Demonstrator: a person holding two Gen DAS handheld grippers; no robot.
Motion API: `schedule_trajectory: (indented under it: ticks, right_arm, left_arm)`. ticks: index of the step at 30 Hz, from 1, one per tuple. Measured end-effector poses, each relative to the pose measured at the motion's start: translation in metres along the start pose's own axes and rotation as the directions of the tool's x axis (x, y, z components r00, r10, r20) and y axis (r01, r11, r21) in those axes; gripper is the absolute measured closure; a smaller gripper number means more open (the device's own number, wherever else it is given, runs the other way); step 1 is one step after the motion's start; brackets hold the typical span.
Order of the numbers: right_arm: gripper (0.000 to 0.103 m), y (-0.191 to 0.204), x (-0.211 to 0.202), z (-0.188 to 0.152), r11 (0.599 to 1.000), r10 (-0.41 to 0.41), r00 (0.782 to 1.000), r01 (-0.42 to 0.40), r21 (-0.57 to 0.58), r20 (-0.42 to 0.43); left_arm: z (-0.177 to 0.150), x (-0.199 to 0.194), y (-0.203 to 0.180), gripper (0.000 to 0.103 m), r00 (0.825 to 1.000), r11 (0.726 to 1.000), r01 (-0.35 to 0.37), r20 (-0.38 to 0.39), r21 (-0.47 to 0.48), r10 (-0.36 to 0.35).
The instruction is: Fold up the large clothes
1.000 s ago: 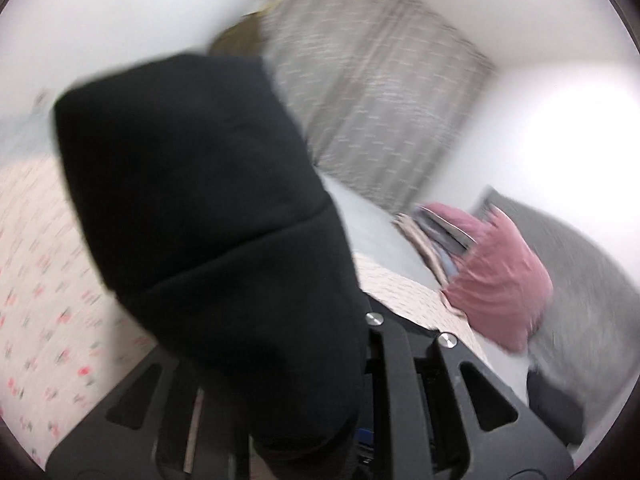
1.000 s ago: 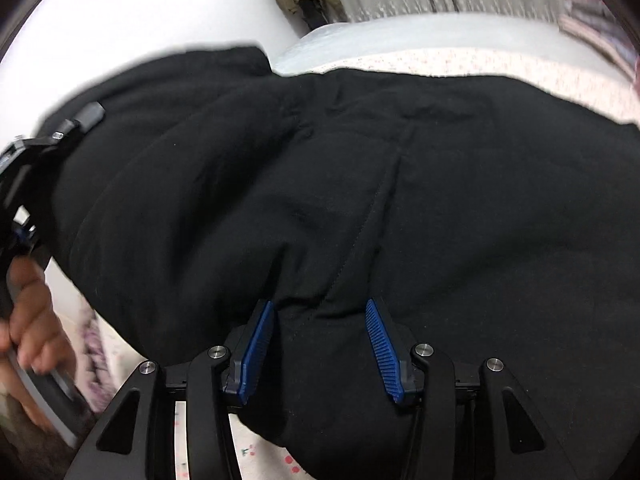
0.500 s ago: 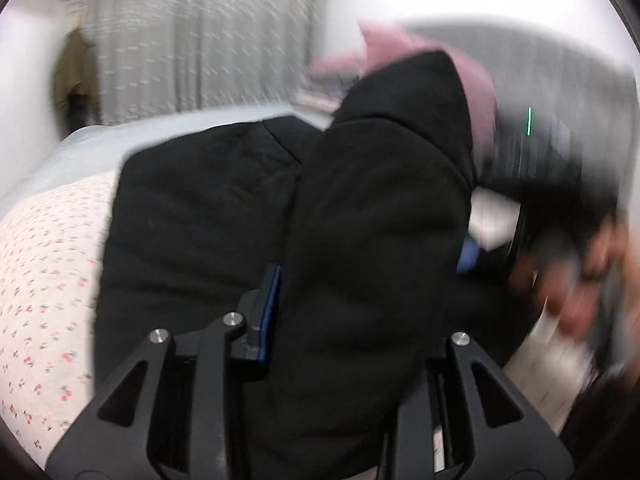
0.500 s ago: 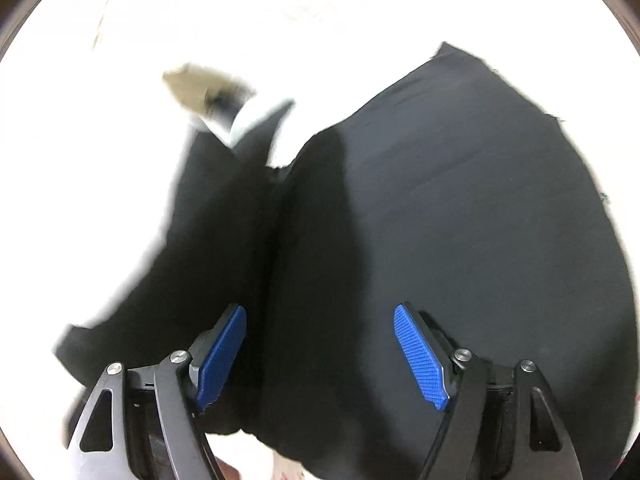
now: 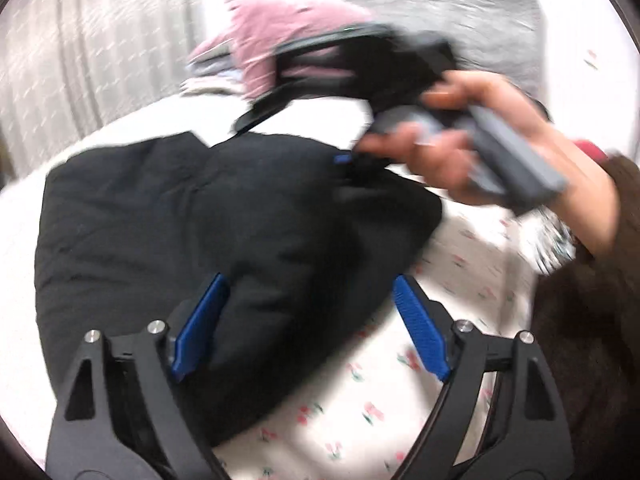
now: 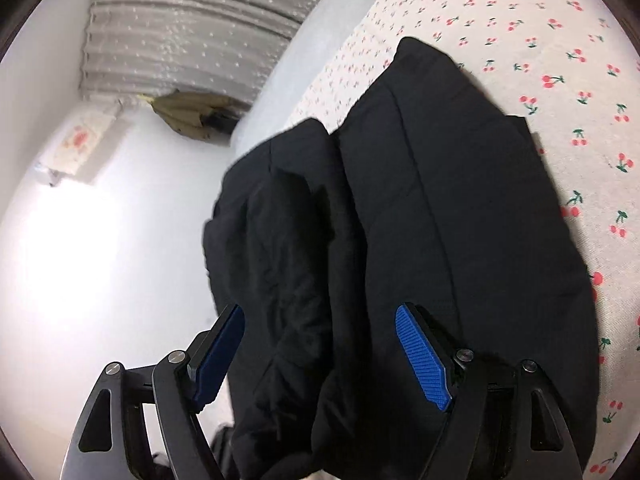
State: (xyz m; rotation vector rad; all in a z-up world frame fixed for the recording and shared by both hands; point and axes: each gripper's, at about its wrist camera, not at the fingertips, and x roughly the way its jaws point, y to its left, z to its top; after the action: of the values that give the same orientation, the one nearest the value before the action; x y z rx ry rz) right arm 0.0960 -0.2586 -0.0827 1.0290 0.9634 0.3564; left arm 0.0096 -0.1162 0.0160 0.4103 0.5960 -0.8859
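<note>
2 wrist fisheyes, close, angled down; share black garment (image 5: 180, 232).

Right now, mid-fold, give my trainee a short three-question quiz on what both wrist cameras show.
1. True or false: the left gripper is clamped tight on the black garment.
2. What pattern is printed on the bedsheet? A) stripes B) cherries C) stars
3. In the left wrist view, what does the person's hand hold?

Key:
1. False. Its jaws are opening; the garment lies between the pads, and the right-hand pad stands clear of it.
2. B, small red cherries on white.
3. The right gripper, with its handle in the hand.
</note>
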Motion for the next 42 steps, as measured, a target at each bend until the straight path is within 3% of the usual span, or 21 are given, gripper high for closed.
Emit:
schedule_trajectory:
  ticks: [4,9,13,15,16,17,19,21,25,27,29,32,36,40,42]
  right_arm:
    - [0.023,0.008,0.009,0.000,1.000,-0.026,0.999,0.025,-0.017,-0.033]
    - [0.023,0.018,0.020,-0.004,0.988,-0.125,0.991,0.120,-0.093,-0.052]
    - [0.021,0.036,0.032,-0.009,0.982,-0.124,0.989,0.112,-0.152,-0.075]
    - [0.032,0.042,0.039,-0.012,0.986,-0.085,0.993,0.071,-0.153,-0.088]
    - [0.058,0.045,0.043,-0.013,0.984,-0.078,0.994,0.064,-0.166,-0.082]
    - [0.071,0.050,0.046,-0.015,0.978,-0.103,0.993,0.090,-0.190,-0.060]
    - [0.076,0.061,0.045,-0.020,0.957,-0.154,0.988,0.146,-0.251,-0.014]
    - [0.080,0.080,0.031,-0.025,0.928,-0.165,0.985,0.173,-0.330,0.054]
    - [0.081,0.102,-0.023,-0.023,0.905,-0.066,0.980,0.139,-0.401,0.190]
    - [0.081,0.101,-0.051,-0.021,0.889,-0.055,0.963,0.169,-0.426,0.265]
    - [0.081,0.087,-0.068,-0.016,0.902,-0.062,0.955,0.177,-0.393,0.289]
    - [0.081,0.054,-0.074,-0.006,0.930,-0.107,0.957,0.192,-0.314,0.270]
    - [0.077,-0.001,-0.058,0.003,0.936,-0.236,0.960,0.267,-0.231,0.152]
    - [0.055,-0.011,-0.069,0.004,0.941,-0.240,0.963,0.261,-0.216,0.120]
    - [0.045,-0.007,-0.092,0.003,0.953,-0.189,0.973,0.215,-0.214,0.135]
  left_arm:
    - [0.002,-0.019,0.005,0.017,1.000,1.000,0.001,0.014,0.008,-0.001]
    - [-0.003,-0.051,0.044,0.017,0.996,0.990,-0.026,0.077,-0.142,0.038]
    - [-0.013,-0.064,0.092,0.017,0.986,0.946,-0.096,0.101,-0.309,0.133]
    - [-0.022,-0.060,0.111,0.017,0.974,0.910,-0.161,0.085,-0.382,0.208]
    - [-0.027,-0.056,0.121,0.017,0.970,0.890,-0.186,0.066,-0.416,0.234]
    - [-0.033,-0.047,0.130,0.017,0.968,0.870,-0.203,0.040,-0.449,0.247]
    - [-0.039,-0.034,0.143,0.017,0.968,0.835,-0.212,0.007,-0.508,0.250]
    - [-0.041,-0.029,0.147,0.018,0.972,0.817,-0.192,0.007,-0.543,0.233]
    - [-0.028,-0.029,0.136,0.019,0.972,0.836,-0.153,0.071,-0.527,0.223]
    - [-0.025,-0.031,0.130,0.019,0.973,0.847,-0.134,0.094,-0.514,0.210]
    - [-0.018,-0.023,0.122,0.020,0.978,0.860,-0.110,0.101,-0.498,0.183]
    - [-0.013,-0.006,0.110,0.024,0.987,0.878,-0.089,0.074,-0.471,0.140]
    - [-0.011,0.014,0.094,0.024,0.988,0.907,-0.137,0.011,-0.398,0.154]
    - [-0.013,0.010,0.092,0.024,0.987,0.913,-0.151,0.001,-0.380,0.164]
    - [-0.014,0.008,0.092,0.024,0.987,0.911,-0.145,0.006,-0.386,0.159]
